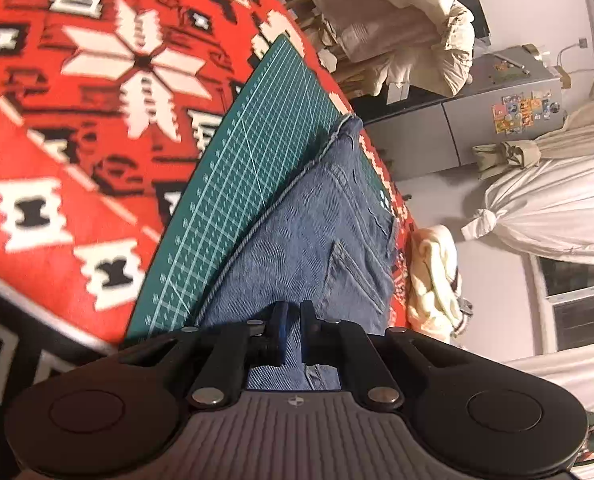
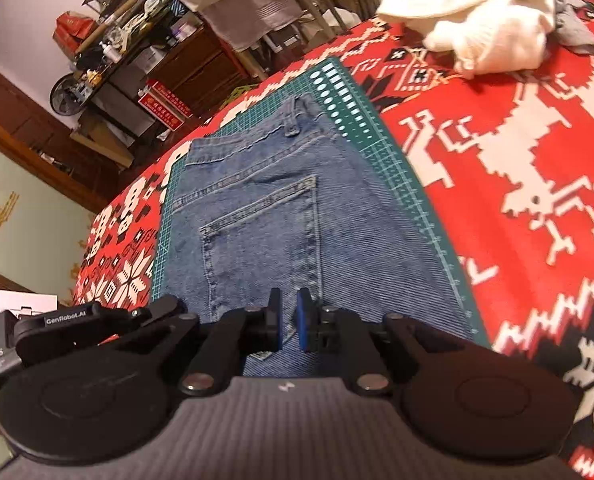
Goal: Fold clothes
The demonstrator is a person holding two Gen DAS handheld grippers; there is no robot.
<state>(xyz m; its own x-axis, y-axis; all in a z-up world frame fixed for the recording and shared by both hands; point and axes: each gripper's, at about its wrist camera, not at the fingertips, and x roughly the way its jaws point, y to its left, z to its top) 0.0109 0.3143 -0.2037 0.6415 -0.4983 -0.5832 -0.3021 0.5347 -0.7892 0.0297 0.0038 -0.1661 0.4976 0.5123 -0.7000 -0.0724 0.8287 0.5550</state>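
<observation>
Folded blue jeans (image 2: 265, 208) spread flat on a green cutting mat (image 2: 401, 168) over a red patterned table cover (image 2: 517, 184)

Left gripper (image 1: 293, 320) and right gripper (image 2: 288, 316) both low over the near denim edge, jaws drawn narrow with a slim gap; whether cloth is pinched, impossible to tell. Back pocket facing up. Cream knitwear (image 2: 489, 36) heaped well apart at the far corner

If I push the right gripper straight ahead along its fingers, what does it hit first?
Most likely the jeans. The right gripper points along the denim spread on the green cutting mat, with the back pocket just beyond its fingertips. Its height above the cloth is unclear, so it may skim rather than dig in.
</observation>
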